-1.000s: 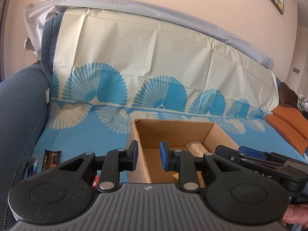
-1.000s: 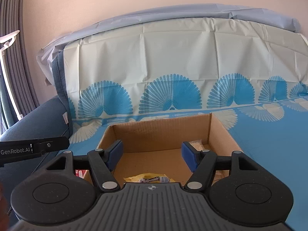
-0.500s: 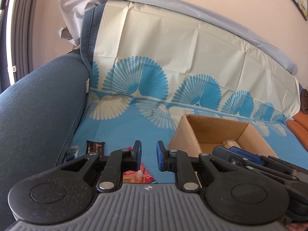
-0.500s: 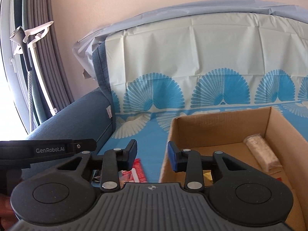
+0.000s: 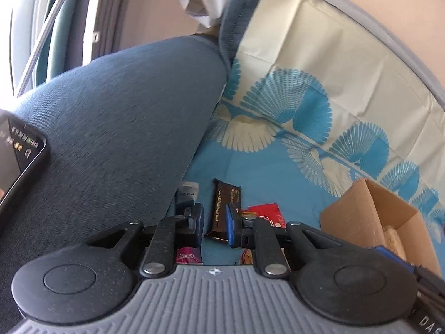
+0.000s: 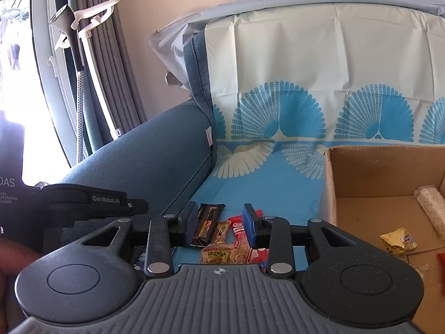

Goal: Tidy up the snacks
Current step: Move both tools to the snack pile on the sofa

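Observation:
Several snack packets lie on the blue sofa cover left of an open cardboard box (image 6: 331,183). A dark brown bar (image 5: 225,203) lies in line with my left gripper (image 5: 214,224), which is open and empty just above it. A red packet (image 5: 267,213) and a grey-blue packet (image 5: 187,194) lie beside it. My right gripper (image 6: 219,221) is open and empty over the dark bar (image 6: 207,222), a small orange packet (image 6: 222,231) and a biscuit packet (image 6: 225,254). In the box lie a long pale packet (image 6: 431,208) and a yellow wrapper (image 6: 399,240).
The blue sofa armrest (image 5: 116,128) rises at the left, close to the snacks. The sofa back with the fan-pattern cover (image 6: 306,83) stands behind. A phone (image 5: 19,161) shows at the left edge. The left gripper's body (image 6: 91,200) reaches in at the left of the right wrist view.
Both grippers have swung left, away from the box and toward the snacks by the armrest. The left jaws have opened a little; the right jaws closed partway, then widened again.

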Demonstrator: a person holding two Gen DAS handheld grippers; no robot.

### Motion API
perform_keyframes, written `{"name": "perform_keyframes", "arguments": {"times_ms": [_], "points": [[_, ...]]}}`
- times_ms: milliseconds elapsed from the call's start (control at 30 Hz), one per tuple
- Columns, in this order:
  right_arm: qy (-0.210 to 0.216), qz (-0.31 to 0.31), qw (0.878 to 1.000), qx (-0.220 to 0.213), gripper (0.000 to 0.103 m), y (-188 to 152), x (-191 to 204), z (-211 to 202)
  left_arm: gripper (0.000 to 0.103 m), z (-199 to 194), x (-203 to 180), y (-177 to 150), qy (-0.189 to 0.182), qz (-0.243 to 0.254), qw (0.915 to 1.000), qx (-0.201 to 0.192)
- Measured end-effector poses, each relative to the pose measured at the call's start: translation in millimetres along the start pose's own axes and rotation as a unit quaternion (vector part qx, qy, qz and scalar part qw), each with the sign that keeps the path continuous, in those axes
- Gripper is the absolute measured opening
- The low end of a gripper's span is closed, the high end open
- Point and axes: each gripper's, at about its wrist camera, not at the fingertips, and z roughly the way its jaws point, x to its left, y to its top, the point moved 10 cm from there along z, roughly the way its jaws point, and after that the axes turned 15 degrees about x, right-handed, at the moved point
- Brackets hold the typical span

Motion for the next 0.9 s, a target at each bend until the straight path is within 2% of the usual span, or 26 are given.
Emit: {"name": "perform_keyframes", "arguments": {"times_ms": [67, 167, 333, 467, 500, 667, 767, 867, 900], "points": [[0.005, 0.003, 1.000, 0.024, 0.037, -5, 1, 15, 0.013, 2, 10, 0, -0.011, -0.014, 0.9998, 0.008], [0.002, 0.011, 0.999, 0.053, 0.038, -13, 3, 37, 0.015, 3, 1, -3, 0.005, 0.025, 0.9996, 0.011], [-0.009, 0.030, 0.995, 0.092, 0.058, -26, 4, 72, 0.017, 12, -5, -8, 0.023, 0.040, 0.9987, 0.021], [-0.025, 0.032, 0.992, 0.123, 0.079, -33, 4, 101, 0.021, 24, -10, -12, 0.041, 0.055, 0.9971, 0.031], [-0.028, 0.029, 0.990, 0.131, 0.081, -35, 4, 108, 0.022, 28, -12, -14, 0.048, 0.061, 0.9964, 0.034], [-0.046, 0.024, 0.986, 0.156, 0.086, -41, 1, 135, 0.034, 51, -20, -18, 0.085, 0.092, 0.9907, 0.053], [-0.053, 0.023, 0.984, 0.170, 0.086, -44, -2, 144, 0.035, 65, -22, -16, 0.104, 0.105, 0.9871, 0.061], [-0.057, 0.018, 0.981, 0.184, 0.082, -49, -4, 150, 0.035, 81, -21, -11, 0.112, 0.101, 0.9859, 0.072], [-0.057, 0.017, 0.981, 0.186, 0.074, -50, -4, 151, 0.035, 86, -21, -10, 0.115, 0.100, 0.9854, 0.077]]}}
